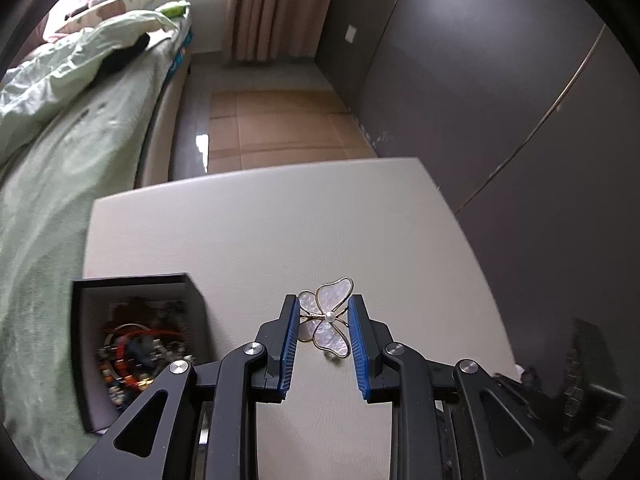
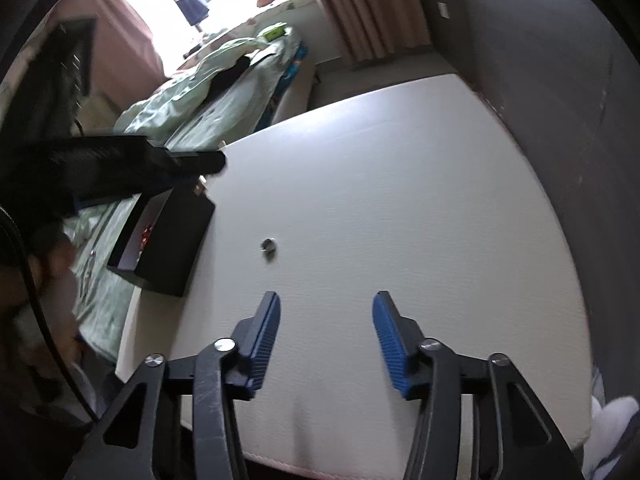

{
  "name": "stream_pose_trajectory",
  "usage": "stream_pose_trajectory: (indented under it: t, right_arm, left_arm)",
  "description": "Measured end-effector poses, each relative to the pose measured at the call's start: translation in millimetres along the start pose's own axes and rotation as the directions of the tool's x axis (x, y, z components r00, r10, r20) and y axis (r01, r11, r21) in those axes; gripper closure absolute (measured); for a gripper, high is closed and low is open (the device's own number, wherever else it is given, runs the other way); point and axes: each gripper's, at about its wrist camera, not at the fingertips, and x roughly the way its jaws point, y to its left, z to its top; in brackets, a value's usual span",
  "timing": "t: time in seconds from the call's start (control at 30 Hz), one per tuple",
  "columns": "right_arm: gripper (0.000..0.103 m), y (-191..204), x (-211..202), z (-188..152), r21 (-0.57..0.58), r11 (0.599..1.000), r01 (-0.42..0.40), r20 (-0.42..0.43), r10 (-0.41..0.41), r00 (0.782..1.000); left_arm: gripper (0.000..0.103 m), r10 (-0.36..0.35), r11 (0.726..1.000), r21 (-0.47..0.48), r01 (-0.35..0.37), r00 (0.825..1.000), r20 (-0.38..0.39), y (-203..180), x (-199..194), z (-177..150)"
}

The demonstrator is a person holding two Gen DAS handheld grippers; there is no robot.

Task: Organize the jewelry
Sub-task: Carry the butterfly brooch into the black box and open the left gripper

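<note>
Left gripper [image 1: 323,307] grasps pearly gold-rimmed butterfly brooch [image 1: 329,317] above tabletop [image 1: 260,232], near open black jewelry box [image 1: 136,344] at left edge. Thin-edge grip may slip. Right gripper [image 2: 326,300] released, empty.

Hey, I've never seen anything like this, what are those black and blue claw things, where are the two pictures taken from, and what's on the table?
They are hand-held grasping tools; a person carries one in each hand, each with a camera looking along its fingers. In the left view, the left tool is shut on a butterfly brooch. In the right view, the right tool is open and empty. On the white table sit a black box of jewelry and one small silvery piece, too small to identify. A bed stands beside the table.
</note>
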Motion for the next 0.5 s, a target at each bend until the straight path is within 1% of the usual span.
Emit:
stream_pose_trajectory:
  t: [0.1,0.17,0.2,0.33,0.43,0.5]
  right_arm:
    - [0.065,7,7,2,-0.019,0.999,-0.038,-0.016,0.037,0.999]
    - [0.065,11,12,2,-0.025,0.997,-0.069,-0.023,0.069,0.997]
    - [0.065,15,14,3,-0.031,0.997,-0.071,-0.027,0.070,0.997]
    - [0.066,29,29,10,-0.077,0.996,-0.052,-0.046,0.048,0.998]
    - [0.071,36,38,17,-0.109,0.993,-0.035,-0.060,0.028,0.998]
    - [0.072,38,43,21,-0.125,0.992,-0.025,-0.070,0.016,0.997]
  left_arm:
    - [0.077,-0.002,1.000,-0.024,0.003,0.999,0.036,14,-17,-3]
    - [0.077,-0.005,0.999,-0.046,0.007,0.999,0.049,24,-26,-6]
    - [0.077,-0.002,0.999,-0.054,0.005,0.999,0.053,29,-29,-7]
    - [0.077,0.007,0.996,-0.090,-0.001,0.997,0.074,53,-41,-11]
    - [0.077,0.013,0.992,-0.125,-0.002,0.996,0.087,71,-47,-16]
    - [0.077,0.013,0.989,-0.145,0.001,0.996,0.092,81,-49,-20]
